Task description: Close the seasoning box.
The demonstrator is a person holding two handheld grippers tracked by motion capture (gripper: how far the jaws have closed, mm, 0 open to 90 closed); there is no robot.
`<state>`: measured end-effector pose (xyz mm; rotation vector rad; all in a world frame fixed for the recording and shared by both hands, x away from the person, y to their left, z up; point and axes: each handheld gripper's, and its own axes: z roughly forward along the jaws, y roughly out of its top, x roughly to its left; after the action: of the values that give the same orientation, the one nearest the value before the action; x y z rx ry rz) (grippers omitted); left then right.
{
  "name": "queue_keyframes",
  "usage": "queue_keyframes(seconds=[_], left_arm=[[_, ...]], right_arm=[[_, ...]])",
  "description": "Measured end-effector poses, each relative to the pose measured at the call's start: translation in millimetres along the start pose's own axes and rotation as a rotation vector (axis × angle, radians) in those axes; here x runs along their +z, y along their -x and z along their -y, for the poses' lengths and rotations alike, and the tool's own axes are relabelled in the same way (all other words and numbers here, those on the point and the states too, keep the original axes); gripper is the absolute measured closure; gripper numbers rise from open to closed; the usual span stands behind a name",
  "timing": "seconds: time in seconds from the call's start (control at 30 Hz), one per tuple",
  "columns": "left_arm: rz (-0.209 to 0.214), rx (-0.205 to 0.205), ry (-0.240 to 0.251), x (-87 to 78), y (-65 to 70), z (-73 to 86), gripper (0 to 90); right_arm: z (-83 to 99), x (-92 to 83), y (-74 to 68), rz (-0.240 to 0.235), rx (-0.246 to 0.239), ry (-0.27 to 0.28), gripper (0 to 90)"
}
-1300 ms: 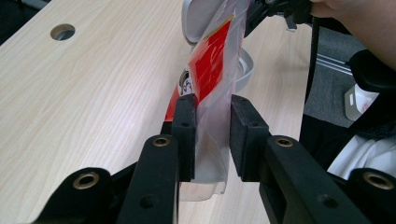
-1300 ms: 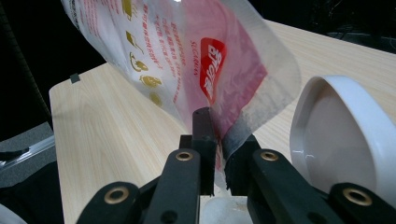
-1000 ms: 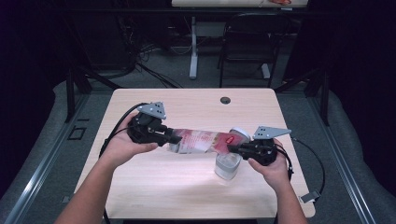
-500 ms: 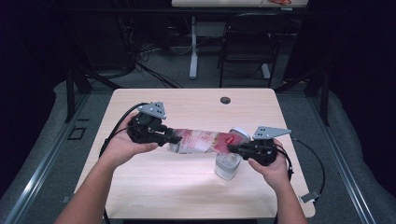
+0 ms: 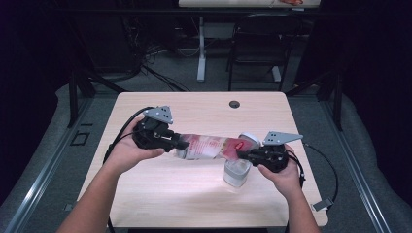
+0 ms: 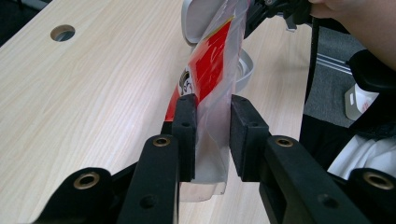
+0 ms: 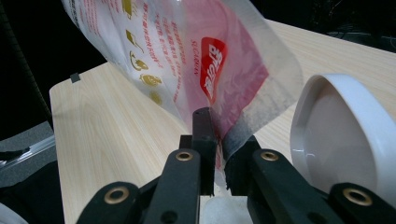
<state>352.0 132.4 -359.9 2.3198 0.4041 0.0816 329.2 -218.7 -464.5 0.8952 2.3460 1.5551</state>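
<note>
Above the pale wooden table (image 5: 160,194), both grippers (image 5: 167,141) (image 5: 243,155) are clamping the 2 ends of a translucent red-printed plastic pouch (image 5: 209,146) over a clear jar (image 5: 236,172), and any slackening is risking spills beside it.

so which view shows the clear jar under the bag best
The high view: the clear jar stands on the table below the bag. The left gripper view catches its rim; the right gripper view, a blurred sliver.
</note>
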Motion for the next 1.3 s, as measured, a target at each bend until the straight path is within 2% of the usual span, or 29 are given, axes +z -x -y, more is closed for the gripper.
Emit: queue_keyframes(seconds=[1.3], left_arm=[[0.006,0.007,0.004,-0.3,0.7,-2.1,74.2]], right_arm=[[0.1,-0.1,-0.1,0.004,-0.001,-0.003,84.6]])
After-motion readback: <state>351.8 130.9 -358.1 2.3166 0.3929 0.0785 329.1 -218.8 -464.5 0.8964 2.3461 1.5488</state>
